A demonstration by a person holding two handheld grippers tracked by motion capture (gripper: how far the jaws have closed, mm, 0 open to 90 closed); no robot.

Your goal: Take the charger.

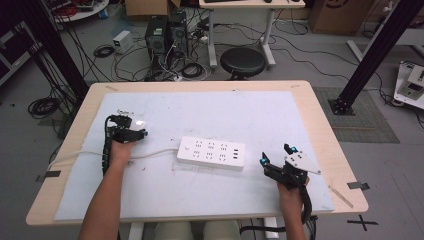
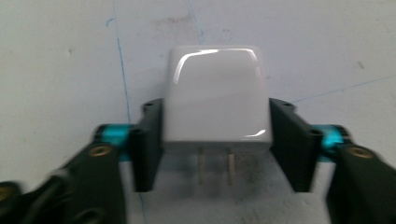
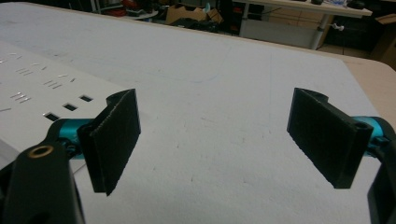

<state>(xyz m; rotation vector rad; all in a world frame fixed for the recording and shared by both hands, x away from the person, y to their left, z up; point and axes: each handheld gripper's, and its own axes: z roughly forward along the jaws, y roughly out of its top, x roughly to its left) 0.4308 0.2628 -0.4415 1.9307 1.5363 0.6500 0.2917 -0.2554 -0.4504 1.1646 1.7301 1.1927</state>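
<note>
Near the left edge of the white-matted table point(image 1: 165, 192), the left gripper point(image 2: 215, 140) clamped a glossy white plug adapter point(image 2: 215, 100), best kept square for the white power strip point(image 1: 212, 152) mid-table, while the right gripper point(image 3: 215, 140) waited open by the right edge.

stool point(image 1: 243, 62) beyond table | 2 PC towers point(image 1: 166, 34) | floor cables point(image 1: 44, 106)

Left tool point(image 2: 215, 140) clamped, right tool point(image 3: 229, 140) agape
</note>
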